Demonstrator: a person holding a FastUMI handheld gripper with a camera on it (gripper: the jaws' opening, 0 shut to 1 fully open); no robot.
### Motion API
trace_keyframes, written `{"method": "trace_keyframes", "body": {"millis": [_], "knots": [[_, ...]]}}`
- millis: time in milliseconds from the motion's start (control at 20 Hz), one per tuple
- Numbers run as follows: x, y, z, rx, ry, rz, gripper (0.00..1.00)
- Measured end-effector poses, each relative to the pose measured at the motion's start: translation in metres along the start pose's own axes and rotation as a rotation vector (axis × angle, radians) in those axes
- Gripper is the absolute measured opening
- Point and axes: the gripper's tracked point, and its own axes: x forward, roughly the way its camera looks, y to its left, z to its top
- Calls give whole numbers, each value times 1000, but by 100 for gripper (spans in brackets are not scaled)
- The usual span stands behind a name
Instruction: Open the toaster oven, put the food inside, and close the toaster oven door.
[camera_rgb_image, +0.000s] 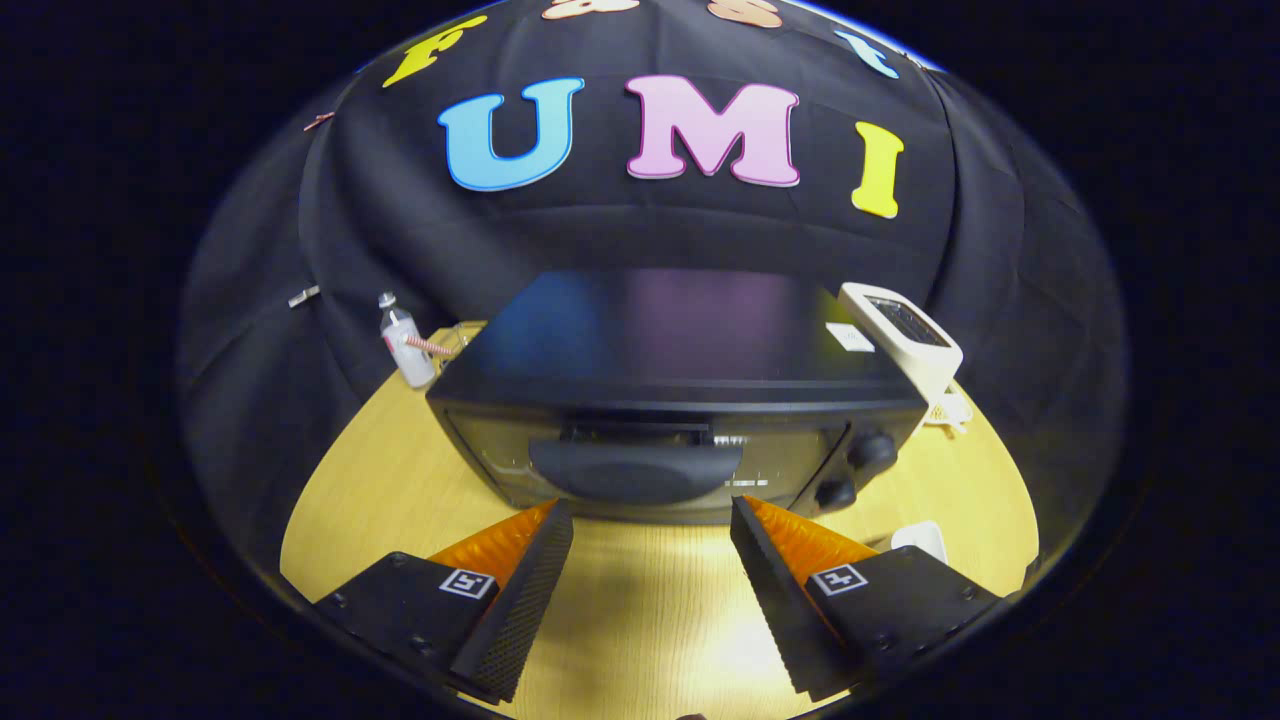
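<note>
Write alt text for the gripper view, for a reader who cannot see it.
A black toaster oven with its door shut stands on a wooden table, just ahead of the open gripper, whose fingers flank the door handle without touching it. A small bottle stands beside the oven, a white device at the other side.

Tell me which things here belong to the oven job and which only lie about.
For the job: toaster oven, door shut; its door handle; gripper, open, just before the handle.
Lying about: small bottle; white toaster; white object by the right finger.
</note>
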Motion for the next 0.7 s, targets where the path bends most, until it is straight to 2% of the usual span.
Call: {"method": "trace_keyframes", "body": {"millis": [100, 350, 700], "knots": [[1, -2, 22, 3, -42, 5, 98], [-12, -4, 42, -29, -117, 32, 98], [-61, -24, 73, -46, -203, 47, 98]]}}
